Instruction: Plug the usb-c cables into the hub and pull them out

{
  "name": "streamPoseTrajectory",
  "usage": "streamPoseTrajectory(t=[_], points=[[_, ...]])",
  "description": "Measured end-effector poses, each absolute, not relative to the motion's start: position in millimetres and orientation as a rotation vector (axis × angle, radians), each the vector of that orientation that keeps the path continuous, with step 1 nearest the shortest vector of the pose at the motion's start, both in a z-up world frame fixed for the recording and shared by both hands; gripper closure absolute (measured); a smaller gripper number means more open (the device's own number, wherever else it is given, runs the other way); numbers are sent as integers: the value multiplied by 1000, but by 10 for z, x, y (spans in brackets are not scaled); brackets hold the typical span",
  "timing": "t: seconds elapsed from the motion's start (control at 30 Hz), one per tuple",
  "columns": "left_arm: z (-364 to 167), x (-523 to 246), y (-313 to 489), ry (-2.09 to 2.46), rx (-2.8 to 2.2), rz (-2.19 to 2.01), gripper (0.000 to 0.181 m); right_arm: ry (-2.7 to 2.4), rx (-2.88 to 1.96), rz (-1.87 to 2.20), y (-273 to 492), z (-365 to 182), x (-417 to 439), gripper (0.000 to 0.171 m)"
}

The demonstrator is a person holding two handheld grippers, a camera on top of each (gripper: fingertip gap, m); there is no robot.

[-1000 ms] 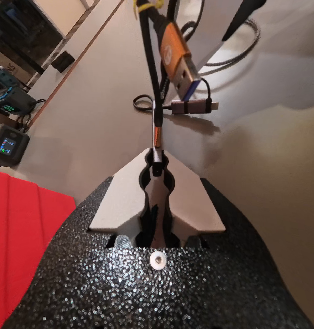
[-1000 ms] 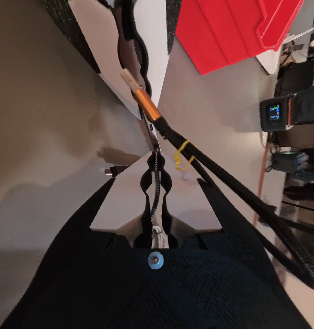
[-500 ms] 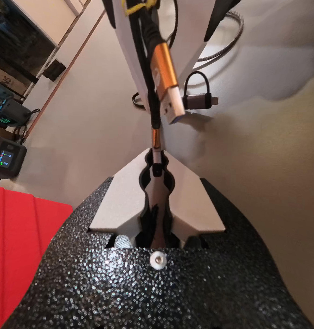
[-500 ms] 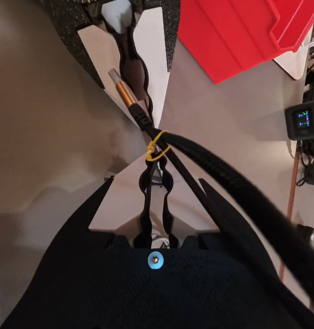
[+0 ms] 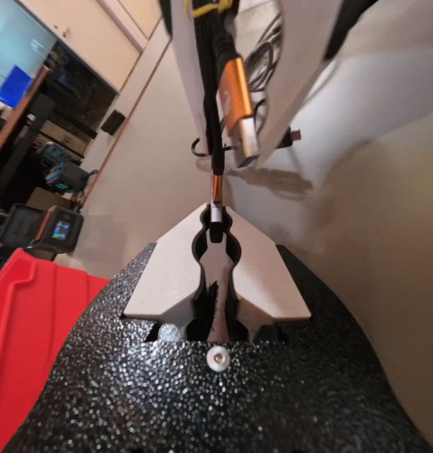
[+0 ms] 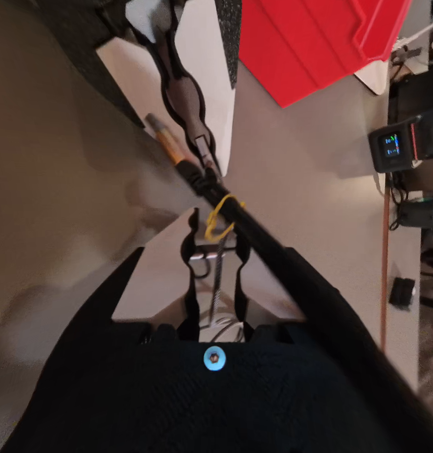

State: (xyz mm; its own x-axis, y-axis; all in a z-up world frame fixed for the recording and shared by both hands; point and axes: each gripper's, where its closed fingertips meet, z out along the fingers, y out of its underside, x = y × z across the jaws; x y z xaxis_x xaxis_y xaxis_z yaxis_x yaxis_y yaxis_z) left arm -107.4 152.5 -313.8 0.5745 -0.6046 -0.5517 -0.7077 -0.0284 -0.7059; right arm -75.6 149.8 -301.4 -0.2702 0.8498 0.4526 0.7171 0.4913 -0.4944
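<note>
My left gripper (image 5: pixel 216 208) is shut on the thin silver hub (image 5: pixel 216 220), seen edge-on with a dark port facing me. A small orange USB-C plug (image 5: pixel 217 188) on a black braided cable (image 5: pixel 210 85) sits at the hub's far end; I cannot tell if it is seated. The cable's big orange USB-A connector (image 5: pixel 237 98) hangs loose beside it. My right gripper (image 6: pixel 215 220) is open, with the grey braided cable (image 6: pixel 219 269) running loose through the gap. Its white fingers (image 5: pixel 276 73) flank the cables in the left wrist view. The hub (image 6: pixel 202 147) also shows in the right wrist view.
A red bin (image 5: pixel 26 318) stands on the table beside the left gripper and shows in the right wrist view (image 6: pixel 308 49). A dark device with a small lit screen (image 6: pixel 392 147) sits at the table edge. A yellow tie (image 6: pixel 220 215) binds the black cable.
The right gripper's jaws have opened and let go of the grey braided cable. The two grippers have come closer, and the orange USB-A connector has swung in between the right fingers.
</note>
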Motion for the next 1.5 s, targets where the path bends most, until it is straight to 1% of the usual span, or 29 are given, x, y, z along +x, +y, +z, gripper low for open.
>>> streamPoseTrajectory(t=[0.03, 0.1, 0.13, 0.17, 0.3, 0.43, 0.47, 0.5, 0.6, 0.7, 0.73, 0.8, 0.87, 0.93, 1.0, 1.03, 1.07, 1.1, 1.17, 1.27, 1.4, 1.5], points=[[-3109, -1112, 1547, 1084, -1697, 160, 175, -2008, -1312, 272, 1458, -2960, -694, 132], [-3035, -1187, 1589, 1038, -1680, 221, 175, -1921, -1336, 330, 1347, -2814, -529, 122], [-2996, -1219, 1607, 1018, -1668, 251, 175, -1887, -1339, 362, 1279, -2736, -431, 119], [-2943, -1271, 1633, 995, -1650, 303, 175, -1867, -1332, 406, 1193, -2658, -324, 120], [-2704, -1405, 1664, 976, -1497, 532, 175, -1825, -1300, 680, 855, -2271, 101, 126], [-2575, -1327, 1615, 1039, -1334, 711, 175, -1693, -1202, 923, 786, -1675, 269, 133], [-2552, -1287, 1590, 1061, -1286, 756, 175, -1620, -1191, 932, 879, -1530, 215, 138], [-2530, -1245, 1567, 1087, -1240, 792, 175, -1579, -1200, 907, 990, -1464, 138, 149], [-2545, -1110, 1505, 1172, -1131, 861, 175, -1738, -1217, 606, 1263, -1766, -123, 147], [-2604, -997, 1478, 1254, -1037, 925, 175, -1987, -1186, 325, 1408, -2164, -323, 132], [-2622, -960, 1471, 1278, -1007, 948, 175, -2067, -1148, 247, 1443, -2261, -366, 129], [-2650, -855, 1428, 1333, -920, 986, 175, -2226, -1061, 123, 1483, -2430, -424, 117], [-2674, -732, 1361, 1388, -825, 1012, 176, -2356, -973, 22, 1522, -2574, -465, 110], [-2656, -660, 1319, 1401, -767, 1034, 175, -2473, -929, -50, 1547, -2727, -465, 110], [-2612, -664, 1314, 1385, -766, 1024, 175, -2556, -915, -83, 1548, -2854, -455, 115], [-2580, -681, 1320, 1372, -779, 1014, 175, -2578, -911, -102, 1558, -2895, -450, 123], [-2598, -674, 1316, 1369, -809, 983, 175, -2587, -903, -124, 1577, -2907, -450, 142], [-2574, -675, 1315, 1347, -832, 950, 175, -2584, -904, -125, 1583, -2892, -455, 148], [-2478, -731, 1329, 1250, -921, 869, 172, -2520, -940, -110, 1605, -2767, -482, 148], [-2443, -874, 1390, 1143, -1079, 688, 164, -2364, -964, -182, 1777, -2390, -409, 149], [-2527, -1060, 1490, 1032, -1285, 516, 169, -2083, -1033, -268, 2104, -1621, -116, 148], [-2571, -1066, 1499, 1009, -1326, 453, 173, -1878, -1072, -363, 2349, -984, 218, 149]])
